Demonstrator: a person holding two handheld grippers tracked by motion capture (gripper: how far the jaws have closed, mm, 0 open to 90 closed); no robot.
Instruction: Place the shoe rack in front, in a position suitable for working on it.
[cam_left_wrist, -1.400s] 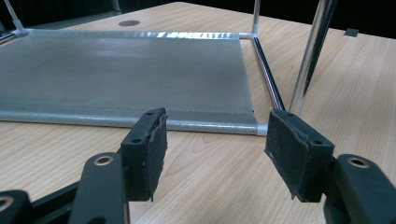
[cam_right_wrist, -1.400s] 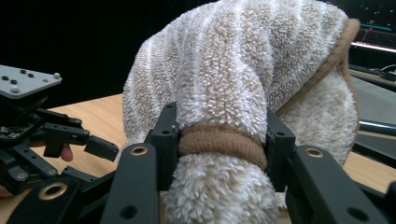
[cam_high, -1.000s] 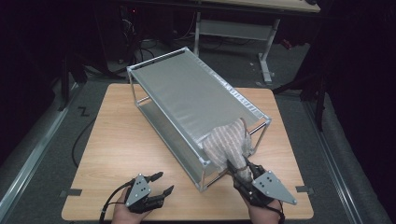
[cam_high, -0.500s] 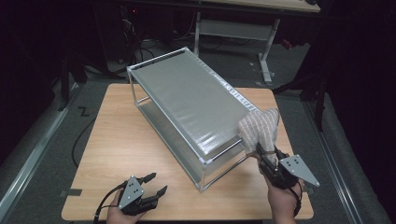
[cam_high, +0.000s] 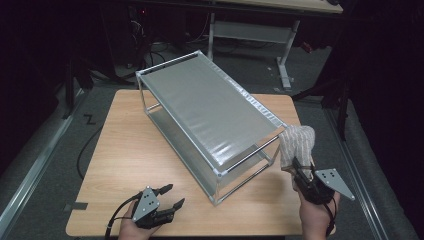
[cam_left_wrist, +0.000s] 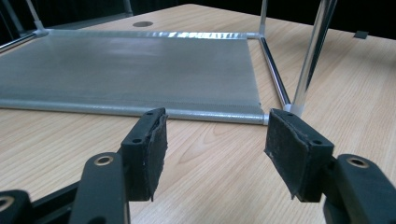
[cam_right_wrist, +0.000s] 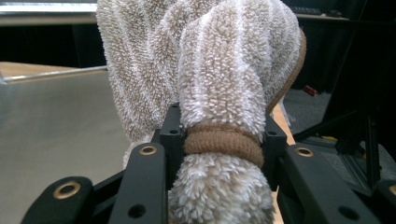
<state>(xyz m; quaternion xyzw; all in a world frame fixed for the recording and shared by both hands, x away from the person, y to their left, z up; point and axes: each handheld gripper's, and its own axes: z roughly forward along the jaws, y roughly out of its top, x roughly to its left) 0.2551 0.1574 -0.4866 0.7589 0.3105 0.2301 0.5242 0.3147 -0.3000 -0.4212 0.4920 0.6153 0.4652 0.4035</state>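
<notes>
While the left hand-held gripper (cam_high: 169, 196) rested low over the near left of the tabletop (cam_high: 125, 150), its jaws stood wide apart with nothing between them, pointing toward the metal shelf rack (cam_high: 210, 107) in the middle. At the right, the right hand-held gripper (cam_high: 299, 170) had just been closing its jaws and gripped a striped terry towel (cam_high: 297, 142), bunched with a tan band, just off the rack's near right corner.

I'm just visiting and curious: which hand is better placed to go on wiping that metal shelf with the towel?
The right. Its claw is shut on the towel beside the shelf corner, jaws having just closed tighter. The left claw sits open and empty on the table.
</notes>
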